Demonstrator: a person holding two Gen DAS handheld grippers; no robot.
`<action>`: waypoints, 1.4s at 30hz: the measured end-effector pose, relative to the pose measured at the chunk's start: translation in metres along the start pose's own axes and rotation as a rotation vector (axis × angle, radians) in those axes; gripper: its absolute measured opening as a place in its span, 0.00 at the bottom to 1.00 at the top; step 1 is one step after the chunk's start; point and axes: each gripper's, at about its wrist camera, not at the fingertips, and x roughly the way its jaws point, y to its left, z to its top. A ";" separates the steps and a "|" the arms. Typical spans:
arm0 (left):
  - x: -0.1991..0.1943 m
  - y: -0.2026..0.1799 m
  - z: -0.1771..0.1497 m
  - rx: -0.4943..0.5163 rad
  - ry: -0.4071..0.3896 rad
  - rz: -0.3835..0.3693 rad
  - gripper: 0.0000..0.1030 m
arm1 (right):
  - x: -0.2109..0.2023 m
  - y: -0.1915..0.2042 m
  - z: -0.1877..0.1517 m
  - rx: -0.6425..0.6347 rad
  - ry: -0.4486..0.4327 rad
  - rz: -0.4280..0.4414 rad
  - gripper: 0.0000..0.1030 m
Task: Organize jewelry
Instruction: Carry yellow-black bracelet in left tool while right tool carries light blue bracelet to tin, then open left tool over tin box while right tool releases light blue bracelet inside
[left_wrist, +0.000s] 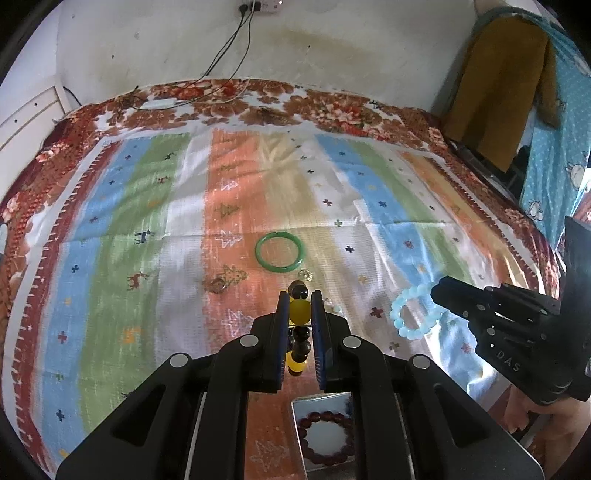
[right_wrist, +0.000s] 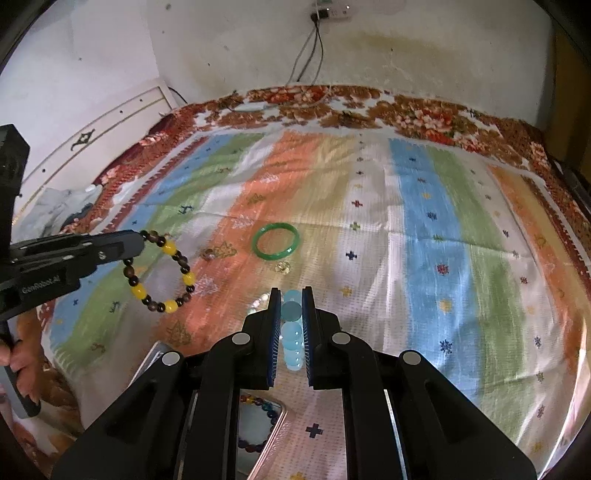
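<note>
Both bracelets are lifted off the bed: the left gripper (left_wrist: 300, 306) pinches the yellow-and-brown bracelet (right_wrist: 159, 271), the right gripper (right_wrist: 291, 306) the pale blue bracelet (left_wrist: 415, 312); next, probably, lowering each into the tray (left_wrist: 321, 400) below.

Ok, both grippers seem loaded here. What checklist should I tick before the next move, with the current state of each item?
1. Left gripper shut on the yellow-and-dark bead bracelet: ok.
2. Right gripper shut on the pale blue bead bracelet: ok.
3. Both bracelets lifted off the striped cloth: cannot tell.
4. Tray near the left gripper visible: ok, holds a dark red bracelet.
5. Green bangle left on cloth: ok.
</note>
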 end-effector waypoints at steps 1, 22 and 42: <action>-0.002 -0.001 -0.002 0.002 -0.004 -0.003 0.11 | -0.003 0.002 -0.001 -0.008 -0.010 0.004 0.12; -0.034 -0.022 -0.035 0.033 -0.044 -0.081 0.11 | -0.045 0.027 -0.026 -0.082 -0.064 0.126 0.12; -0.035 -0.017 -0.061 0.000 0.009 -0.050 0.34 | -0.047 0.034 -0.049 -0.093 -0.013 0.135 0.39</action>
